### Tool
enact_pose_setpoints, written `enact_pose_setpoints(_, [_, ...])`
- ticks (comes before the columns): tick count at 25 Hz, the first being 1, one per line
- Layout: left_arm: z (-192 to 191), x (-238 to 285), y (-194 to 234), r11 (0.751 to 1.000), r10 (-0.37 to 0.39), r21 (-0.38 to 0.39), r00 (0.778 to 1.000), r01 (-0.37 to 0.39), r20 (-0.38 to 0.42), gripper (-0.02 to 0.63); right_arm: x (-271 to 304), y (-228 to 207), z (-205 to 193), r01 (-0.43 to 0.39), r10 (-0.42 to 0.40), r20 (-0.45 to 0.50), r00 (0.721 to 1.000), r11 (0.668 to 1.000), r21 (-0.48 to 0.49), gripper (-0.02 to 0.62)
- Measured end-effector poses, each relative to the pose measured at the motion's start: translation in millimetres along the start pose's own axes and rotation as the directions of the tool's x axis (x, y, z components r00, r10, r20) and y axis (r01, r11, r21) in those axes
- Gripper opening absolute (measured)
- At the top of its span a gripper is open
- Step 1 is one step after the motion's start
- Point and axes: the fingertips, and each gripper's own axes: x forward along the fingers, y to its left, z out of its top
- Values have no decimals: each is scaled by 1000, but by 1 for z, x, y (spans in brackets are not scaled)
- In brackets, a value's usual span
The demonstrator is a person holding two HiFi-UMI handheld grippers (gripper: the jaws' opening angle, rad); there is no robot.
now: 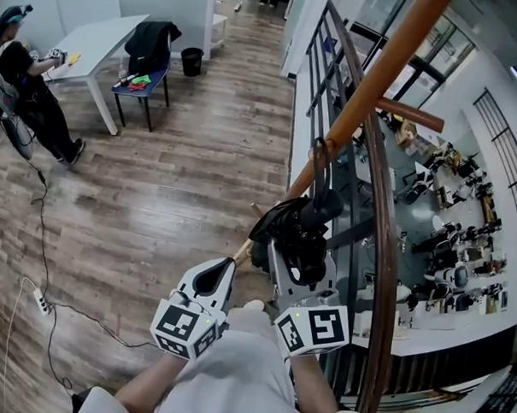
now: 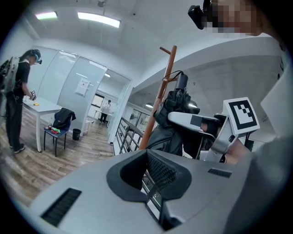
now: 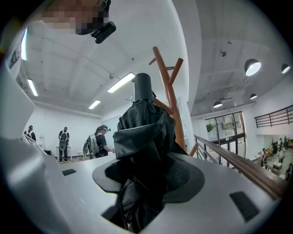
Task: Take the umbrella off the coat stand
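A black folded umbrella (image 1: 298, 233) hangs against the slanted wooden coat stand (image 1: 375, 78). My right gripper (image 1: 303, 267) is shut on its bunched fabric. In the right gripper view the umbrella (image 3: 144, 132) fills the jaws of the right gripper (image 3: 146, 178), its handle pointing up in front of the stand's pegs (image 3: 169, 82). Its strap loop (image 1: 319, 157) lies by the pole; whether it hangs on a peg I cannot tell. My left gripper (image 1: 226, 273) is shut and empty, just left of the umbrella at the pole. In the left gripper view the left gripper (image 2: 153, 180) faces the umbrella (image 2: 176, 107) and stand (image 2: 160, 91).
A dark metal railing with a wooden handrail (image 1: 380, 207) runs right behind the stand, with a lower floor of desks (image 1: 462, 236) beyond it. Far left are a white table (image 1: 103, 36), a chair (image 1: 149, 60), a bin (image 1: 191, 61) and a person (image 1: 24, 88). A power strip (image 1: 41, 299) lies on the floor.
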Motion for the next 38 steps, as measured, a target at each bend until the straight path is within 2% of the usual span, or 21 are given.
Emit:
enact_pose_setpoints(7, [22,-11,2,1000,16,-19,1000,-15,20,20,-9,13,20,-44,44,18,999,999,-5,239])
enact_pose_setpoints(15, [33,-21,20,999,29,-18,999,-29,25,20,-19,6,24,-26,26,21,999,1000,2,238])
enact_pose_setpoints(24, [24,-21,26,1000,24,-18,1000,-24,11,20,-48,-22,2,26,-26,-6,1000,999,30,238])
enact_pose_setpoints(38, [19,-10,18,1000,-4,-9,999,5,41,20,-93,-45,-45,87,-87,-48,995,996,0,239])
